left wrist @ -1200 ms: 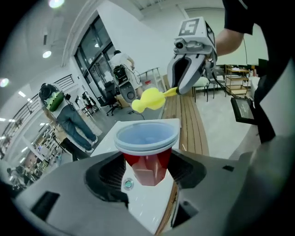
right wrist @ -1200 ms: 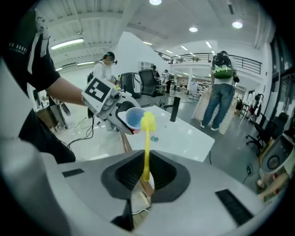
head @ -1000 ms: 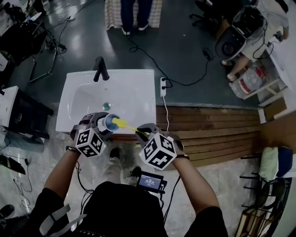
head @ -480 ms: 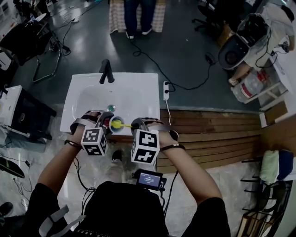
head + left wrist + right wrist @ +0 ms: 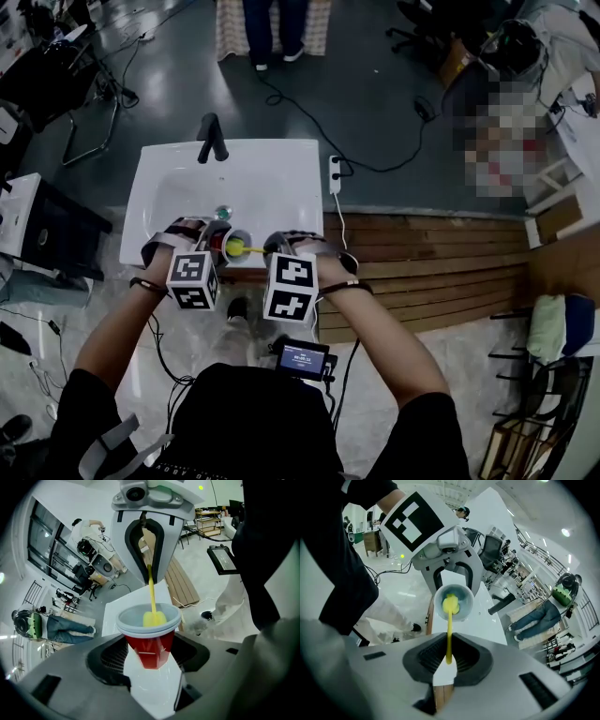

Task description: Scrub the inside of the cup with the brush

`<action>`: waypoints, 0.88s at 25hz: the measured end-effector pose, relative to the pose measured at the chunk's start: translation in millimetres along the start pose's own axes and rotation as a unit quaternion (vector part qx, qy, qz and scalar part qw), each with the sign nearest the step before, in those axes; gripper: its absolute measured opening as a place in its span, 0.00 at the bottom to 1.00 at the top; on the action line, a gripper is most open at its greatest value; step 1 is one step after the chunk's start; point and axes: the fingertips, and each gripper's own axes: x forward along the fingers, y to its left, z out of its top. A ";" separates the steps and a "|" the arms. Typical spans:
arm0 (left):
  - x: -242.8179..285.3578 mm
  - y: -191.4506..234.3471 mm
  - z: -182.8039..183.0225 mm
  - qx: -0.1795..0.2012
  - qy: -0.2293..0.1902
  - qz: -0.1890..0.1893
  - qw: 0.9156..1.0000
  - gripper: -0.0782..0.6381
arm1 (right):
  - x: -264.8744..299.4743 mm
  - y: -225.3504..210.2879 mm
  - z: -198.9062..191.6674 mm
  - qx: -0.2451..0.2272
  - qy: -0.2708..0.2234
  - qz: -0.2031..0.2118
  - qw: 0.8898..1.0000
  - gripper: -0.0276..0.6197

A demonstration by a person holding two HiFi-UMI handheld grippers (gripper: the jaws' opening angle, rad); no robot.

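My left gripper (image 5: pixel 214 246) is shut on a red cup (image 5: pixel 149 641) with a pale lining, held over the front edge of the white sink (image 5: pixel 178 197). In the left gripper view the jaws clamp the cup's lower body. My right gripper (image 5: pixel 267 247) is shut on the thin handle of a yellow brush (image 5: pixel 449 634). The brush's yellow head (image 5: pixel 153 618) sits inside the cup's mouth (image 5: pixel 453 603). In the head view the cup (image 5: pixel 228 246) shows between the two grippers, with the brush (image 5: pixel 238 248) reaching into it from the right.
A black tap (image 5: pixel 210 138) stands at the sink's far edge, and a drain (image 5: pixel 223 212) lies in the basin. A wooden slatted counter (image 5: pixel 431 262) runs to the right of the sink. A white power strip (image 5: pixel 334 174) with a cable lies beside the sink. A person (image 5: pixel 272 33) stands beyond.
My right gripper has moved left toward the cup, and the brush head has gone from just outside the rim to inside the cup. The left gripper stays put.
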 end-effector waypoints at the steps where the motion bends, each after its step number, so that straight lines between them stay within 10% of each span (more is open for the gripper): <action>1: 1.6 0.3 0.5 0.001 0.000 0.000 1.000 0.50 | 0.2 1.4 -0.5 0.001 -0.001 0.002 1.000 0.10; 22: 5.4 -12.3 13.9 0.010 -0.007 -0.021 1.000 0.49 | -6.8 -0.2 -7.8 0.039 0.009 -0.002 0.999 0.10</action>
